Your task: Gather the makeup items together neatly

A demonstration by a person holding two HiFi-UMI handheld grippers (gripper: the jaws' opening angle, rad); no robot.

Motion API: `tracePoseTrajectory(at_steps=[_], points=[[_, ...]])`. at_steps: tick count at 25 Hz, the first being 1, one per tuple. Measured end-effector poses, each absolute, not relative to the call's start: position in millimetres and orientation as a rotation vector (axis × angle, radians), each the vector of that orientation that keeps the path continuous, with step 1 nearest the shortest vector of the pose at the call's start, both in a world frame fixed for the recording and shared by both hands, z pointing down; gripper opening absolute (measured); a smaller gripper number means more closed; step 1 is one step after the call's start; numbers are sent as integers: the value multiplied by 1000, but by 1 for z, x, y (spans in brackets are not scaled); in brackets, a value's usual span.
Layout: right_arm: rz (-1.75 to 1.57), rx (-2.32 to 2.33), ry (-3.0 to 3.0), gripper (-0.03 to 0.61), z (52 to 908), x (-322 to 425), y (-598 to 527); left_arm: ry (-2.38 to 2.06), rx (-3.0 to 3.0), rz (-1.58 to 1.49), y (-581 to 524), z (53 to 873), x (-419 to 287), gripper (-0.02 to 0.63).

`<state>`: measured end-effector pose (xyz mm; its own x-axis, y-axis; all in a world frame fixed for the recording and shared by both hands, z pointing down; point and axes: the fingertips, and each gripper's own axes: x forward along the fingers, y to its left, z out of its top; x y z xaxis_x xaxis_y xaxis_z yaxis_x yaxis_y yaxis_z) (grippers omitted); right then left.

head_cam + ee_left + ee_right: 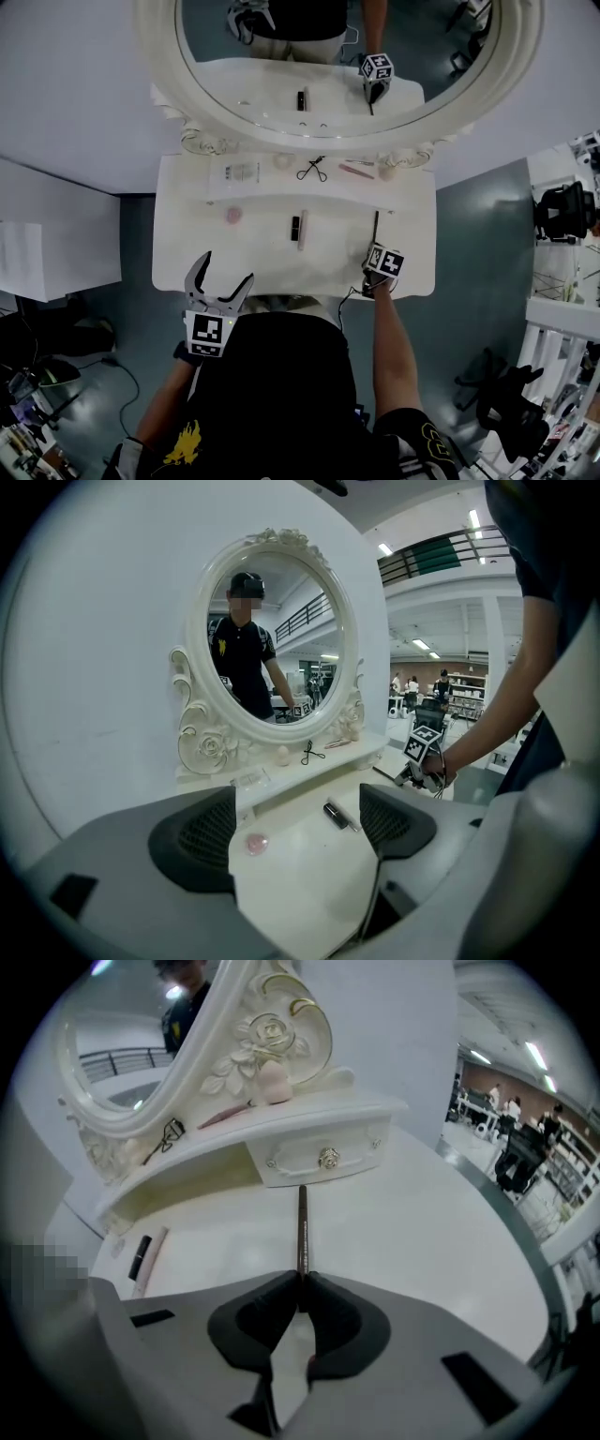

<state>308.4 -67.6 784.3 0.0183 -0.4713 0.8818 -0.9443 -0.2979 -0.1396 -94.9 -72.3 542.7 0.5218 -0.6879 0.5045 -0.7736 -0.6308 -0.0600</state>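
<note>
Pencil [302,1227] sits clamped by its near end in the right hand-held gripper [301,1283], near the table's [441,1241] right front corner; bare tabletop spreads leftward. Left hand-held gripper [296,825] has its jaws apart.

I am holding my left gripper [298,808] over the white vanity table [300,892], its jaws standing wide apart with bare tabletop showing between them. Beyond them a pink round compact [256,843] is lying to the left and a black lipstick tube [335,814] to the right, well apart. An eyelash curler [309,753] is resting on the raised shelf under the oval mirror [272,621]. At the right my right gripper [405,777] is reaching down to a thin dark pencil [382,772].
</note>
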Motion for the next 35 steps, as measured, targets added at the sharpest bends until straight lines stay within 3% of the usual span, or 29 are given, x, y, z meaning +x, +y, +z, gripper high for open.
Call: tracePoseTrajectory(at_steps=[17,35], points=[[1464,1655,-1737,55,772,125,-91,-1290,2581,688,-69,539,-122,405],[1451,1478,-1764,55,777,90,-92,-1342,2556,674,-62,538,-143,405]])
